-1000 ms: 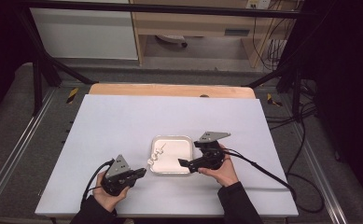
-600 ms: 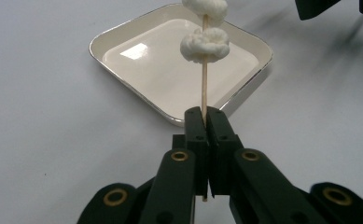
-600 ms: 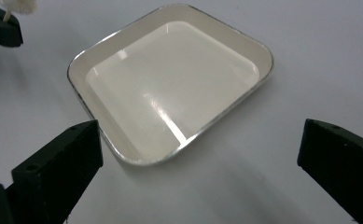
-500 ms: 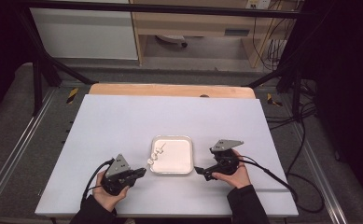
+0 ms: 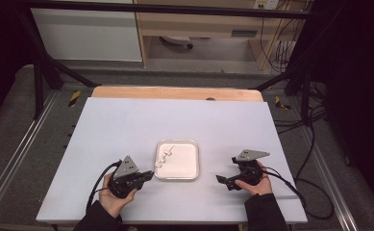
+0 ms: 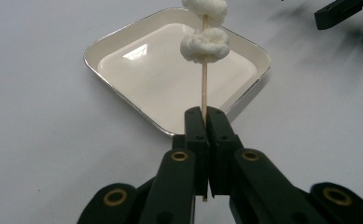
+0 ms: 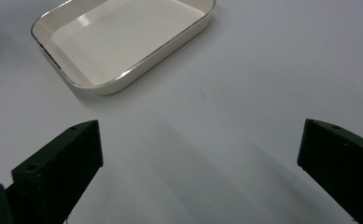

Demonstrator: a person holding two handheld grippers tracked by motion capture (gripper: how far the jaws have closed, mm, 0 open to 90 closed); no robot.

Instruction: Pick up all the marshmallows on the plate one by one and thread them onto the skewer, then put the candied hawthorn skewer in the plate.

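My left gripper (image 6: 206, 122) is clamped tight on a thin wooden skewer (image 6: 204, 93), long axis running straight out from the tips over the cream tray (image 6: 123, 100). Two white puffy lumps (image 6: 204, 43) sit threaded partway up. Right gripper (image 7: 200, 158) gapes wide w/ nothing between, near the tray on the table (image 5: 127, 125).

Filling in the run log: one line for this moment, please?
left gripper: shut on skewer | marshmallows: over tray | right gripper: open, beside tray

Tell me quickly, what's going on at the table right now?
Left gripper shut on skewer, white lumps threaded, over the tray. Right gripper open, empty, beside the tray. Nothing in the way.
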